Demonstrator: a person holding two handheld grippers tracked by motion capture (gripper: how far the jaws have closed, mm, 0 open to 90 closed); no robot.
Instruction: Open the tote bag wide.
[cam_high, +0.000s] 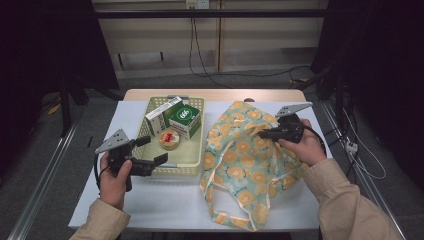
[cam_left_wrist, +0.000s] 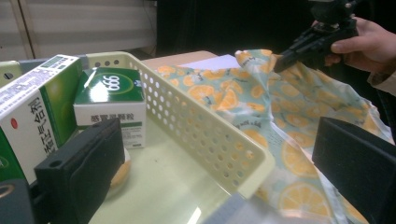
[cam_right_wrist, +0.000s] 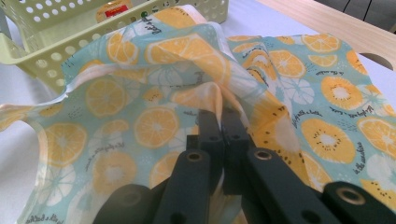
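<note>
Bag: orange-print cloth bag, spread on the table just right of the basket, one edge lifted into a peak at the right gripper's tips.
Right gripper: jaws clenched tight on a pinch of the bag's fabric (black pads pressed together, cloth bunched over them in the right gripper view); rest of the bag draped away below and to both sides of the fingers.
Left gripper: jaws spread wide, grasping nothing; near corner of the basket standing between the two fingers in the left gripper view, no pad pressing on it.
Basket contents: green-and-white box, green "999" box and small round tin, all ahead of the left fingers, inside the basket wall.
Done so far: bag edge gripped and raised, mouth probably starting to open (opening itself not clearly visible).
Left to do: seemingly everything else; all three items lying in the basket, none in the bag, left fingers not yet on any of them.
Likely step in hand: holding the bag open while lining up for a first pick.
</note>
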